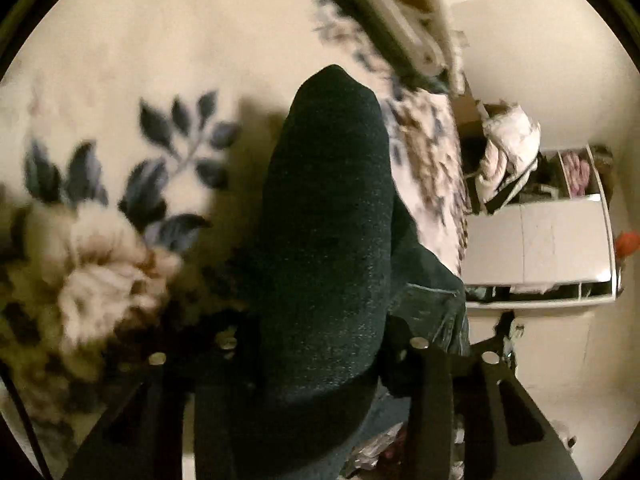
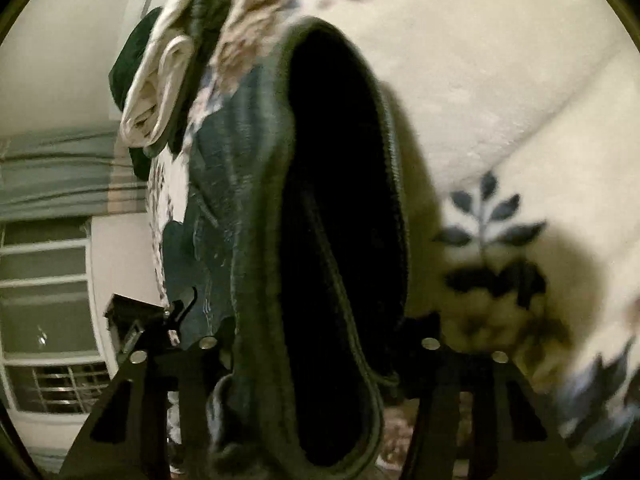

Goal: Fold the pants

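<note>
The pants (image 1: 328, 220) are dark blue-green denim. In the left wrist view a thick fold of them rises straight up between the fingers of my left gripper (image 1: 320, 364), which is shut on the cloth above a cream floral blanket (image 1: 120, 60). In the right wrist view the pants (image 2: 320, 220) show a hemmed edge and dark inner side, bunched between the fingers of my right gripper (image 2: 316, 360), which is shut on them. The fingertips of both grippers are hidden by the fabric.
The blanket (image 2: 500, 60) covers the bed. Folded white and dark clothes (image 2: 168, 80) lie stacked at the bed's far end. A white shelf unit (image 1: 540, 240) with clutter stands beside the bed. A window with blinds (image 2: 44, 280) is at the left.
</note>
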### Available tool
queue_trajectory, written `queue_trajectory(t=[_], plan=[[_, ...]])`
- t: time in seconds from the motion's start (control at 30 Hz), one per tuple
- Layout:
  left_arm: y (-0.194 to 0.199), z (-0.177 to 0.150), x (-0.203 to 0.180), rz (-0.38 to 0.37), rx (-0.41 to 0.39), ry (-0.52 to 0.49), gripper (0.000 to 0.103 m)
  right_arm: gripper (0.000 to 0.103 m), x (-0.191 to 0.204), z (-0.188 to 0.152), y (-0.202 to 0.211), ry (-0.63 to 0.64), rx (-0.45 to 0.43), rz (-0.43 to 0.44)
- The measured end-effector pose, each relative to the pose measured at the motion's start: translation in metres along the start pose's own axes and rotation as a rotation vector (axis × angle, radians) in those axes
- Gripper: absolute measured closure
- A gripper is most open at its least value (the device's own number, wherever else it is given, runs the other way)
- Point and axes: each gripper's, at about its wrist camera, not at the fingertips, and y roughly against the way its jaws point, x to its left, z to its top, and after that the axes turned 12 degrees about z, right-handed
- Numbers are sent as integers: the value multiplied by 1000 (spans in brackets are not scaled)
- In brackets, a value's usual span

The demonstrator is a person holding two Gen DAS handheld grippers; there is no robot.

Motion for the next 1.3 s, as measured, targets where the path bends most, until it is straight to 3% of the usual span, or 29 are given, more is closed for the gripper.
queue_trajectory(t=[0.17, 0.3, 0.43, 0.53, 0.67, 0.7, 0.8, 1.07, 1.13, 1.17, 1.2, 1.23, 1.3], plan=[[34, 6, -24, -18, 0, -51, 69, 51, 31, -13, 14, -8, -40, 10], [68, 21, -43, -36, -6, -90, 69, 51, 79, -16, 16, -10, -62, 17], [103, 54, -63, -50, -7, -118, 68, 51, 132, -22, 36, 5, -106, 27], [124, 88, -85, -38, -38, -157, 68, 51, 174, -3, 41, 35, -128, 48], [141, 148, -114, -31, -83, -158, 69, 51, 233, 60, 29, 86, -149, 89], [143, 168, -122, -28, -101, -157, 68, 51, 232, 71, 41, 95, -152, 103], [138, 220, -137, -15, -136, -140, 69, 51, 266, 139, 20, 129, -154, 139], [86, 364, -161, 37, -192, -124, 68, 51, 307, 319, -64, 146, -110, 156], [63, 394, -160, 73, -195, -133, 63, 49, 312, 352, -86, 172, -101, 134], [47, 407, -154, 112, -183, -128, 58, 38, 306, 372, -102, 165, -81, 113], [29, 417, -146, 165, -149, -114, 45, 32, 297, 383, -113, 145, -68, 72], [9, 427, -134, 239, -101, -88, 44, 28, 288, 392, -123, 120, -57, 15], [-10, 427, -117, 307, -69, -89, 43, 28, 268, 404, -138, 75, -26, -48]])
